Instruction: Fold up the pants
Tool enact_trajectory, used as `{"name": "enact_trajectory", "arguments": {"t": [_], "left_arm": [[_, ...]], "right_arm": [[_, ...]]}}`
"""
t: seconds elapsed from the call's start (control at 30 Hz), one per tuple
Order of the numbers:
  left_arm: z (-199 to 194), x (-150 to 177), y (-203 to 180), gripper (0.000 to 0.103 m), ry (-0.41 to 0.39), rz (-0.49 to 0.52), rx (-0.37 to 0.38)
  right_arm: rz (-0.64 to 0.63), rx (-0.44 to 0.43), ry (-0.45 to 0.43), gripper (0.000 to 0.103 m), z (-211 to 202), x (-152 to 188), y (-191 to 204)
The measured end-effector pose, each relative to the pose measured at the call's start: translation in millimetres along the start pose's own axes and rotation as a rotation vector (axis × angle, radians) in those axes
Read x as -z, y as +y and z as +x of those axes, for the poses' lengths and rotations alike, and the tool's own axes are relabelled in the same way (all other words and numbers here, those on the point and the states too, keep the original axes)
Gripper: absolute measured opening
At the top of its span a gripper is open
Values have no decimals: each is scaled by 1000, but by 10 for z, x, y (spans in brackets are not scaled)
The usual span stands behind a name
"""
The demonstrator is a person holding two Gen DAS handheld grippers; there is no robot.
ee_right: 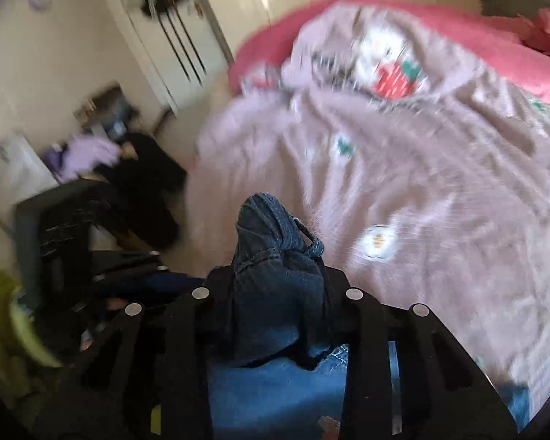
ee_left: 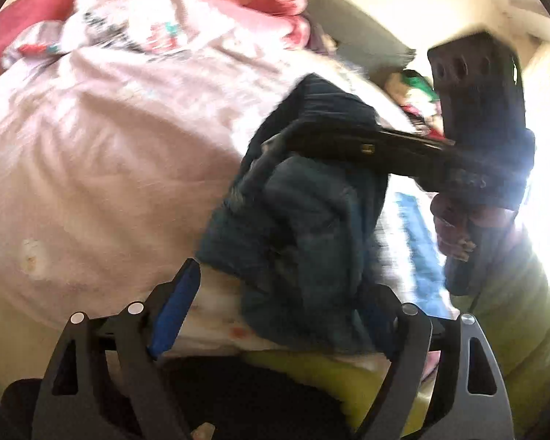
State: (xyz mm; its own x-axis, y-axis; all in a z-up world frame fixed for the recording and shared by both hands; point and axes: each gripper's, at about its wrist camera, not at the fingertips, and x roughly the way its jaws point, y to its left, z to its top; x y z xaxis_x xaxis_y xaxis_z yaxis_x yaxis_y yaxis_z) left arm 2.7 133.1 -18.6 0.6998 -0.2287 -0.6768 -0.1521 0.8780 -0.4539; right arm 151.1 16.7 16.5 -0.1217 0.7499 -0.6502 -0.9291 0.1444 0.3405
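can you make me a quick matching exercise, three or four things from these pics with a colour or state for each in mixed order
Things:
1. jeans
2. left tool
3. quilt
4. sheet

States or colours:
A. red, at the bed's far edge
B. open, fingers apart
C. pale mauve with strawberry print
D. blue denim, bunched in the right tool

Pairs: 1-D, 2-B, 3-C, 4-A
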Motion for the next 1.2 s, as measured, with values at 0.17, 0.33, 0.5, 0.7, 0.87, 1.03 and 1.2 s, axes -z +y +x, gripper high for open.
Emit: {"name": "enact_trajectory", "arguments": {"t": [0.17, 0.33, 0.5, 0.7, 0.87, 1.03, 1.2], "left_arm": [[125, 8, -435, 94, 33, 51, 138], [437, 14, -738, 92, 119, 24, 275], [475, 34, -1124, 92, 113, 94, 341], [769, 350, -1578, 94, 278, 257, 401], [742, 352, -1650, 94, 265, 315, 375], [512, 46, -1411, 94, 98, 304, 209], [759, -158, -1094, 94, 107, 257, 26]], "right_arm": [[63, -17, -120, 26, -656, 323, -164], [104, -3, -185, 30, -1026, 644, -321], [181, 98, -254, 55, -1364, 928, -475], [328, 268, -270, 65, -1669, 1425, -601], [405, 363, -217, 69, -1635, 1705, -572], [430, 413, -206, 69, -1588, 1804, -508], [459, 429, -166, 69, -1533, 1835, -537]]}}
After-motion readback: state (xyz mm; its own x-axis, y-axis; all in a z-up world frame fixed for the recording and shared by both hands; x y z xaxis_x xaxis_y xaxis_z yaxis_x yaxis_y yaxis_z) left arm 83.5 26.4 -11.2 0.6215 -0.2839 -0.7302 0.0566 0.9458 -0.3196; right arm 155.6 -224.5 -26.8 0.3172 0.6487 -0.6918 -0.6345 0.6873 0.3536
